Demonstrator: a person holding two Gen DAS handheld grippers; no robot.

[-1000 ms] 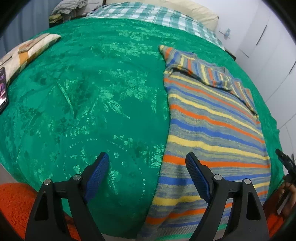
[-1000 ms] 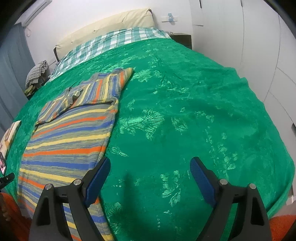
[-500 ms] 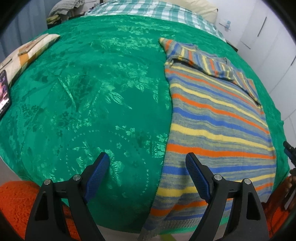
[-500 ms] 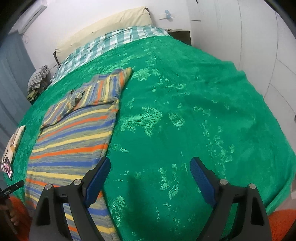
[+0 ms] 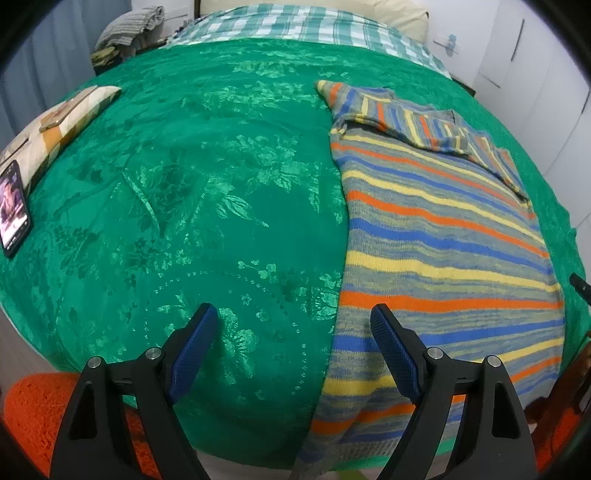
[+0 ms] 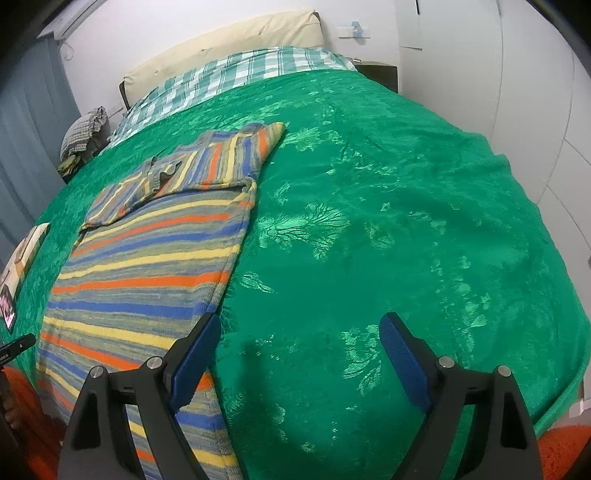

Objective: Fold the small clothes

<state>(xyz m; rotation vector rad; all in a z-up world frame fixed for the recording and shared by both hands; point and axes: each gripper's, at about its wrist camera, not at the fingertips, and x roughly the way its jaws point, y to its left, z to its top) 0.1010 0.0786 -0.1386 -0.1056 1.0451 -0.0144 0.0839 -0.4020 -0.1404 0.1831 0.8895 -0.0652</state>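
A striped sweater [image 5: 436, 236] lies flat on a bed covered by a green bedspread [image 5: 207, 206], its sleeves folded across the chest at the far end and its hem hanging over the near edge of the bed. In the left wrist view it fills the right half of the bedspread; in the right wrist view the sweater [image 6: 147, 273] takes the left side.

The left gripper [image 5: 293, 347] hangs above the near edge with its jaws spread wide and nothing between them; its right finger [image 5: 391, 354] shows over the sweater's left border, the other over bare bedspread. The right gripper [image 6: 299, 354] is likewise spread and empty, its left finger [image 6: 194, 358] over the sweater's right edge.

A phone [image 5: 13, 208] with a lit screen lies at the bedspread's left edge, beside a flat patterned cushion [image 5: 55, 118]. A checked sheet [image 5: 295, 22] and a cream pillow [image 6: 221, 48] lie at the head. No container shows in either view.
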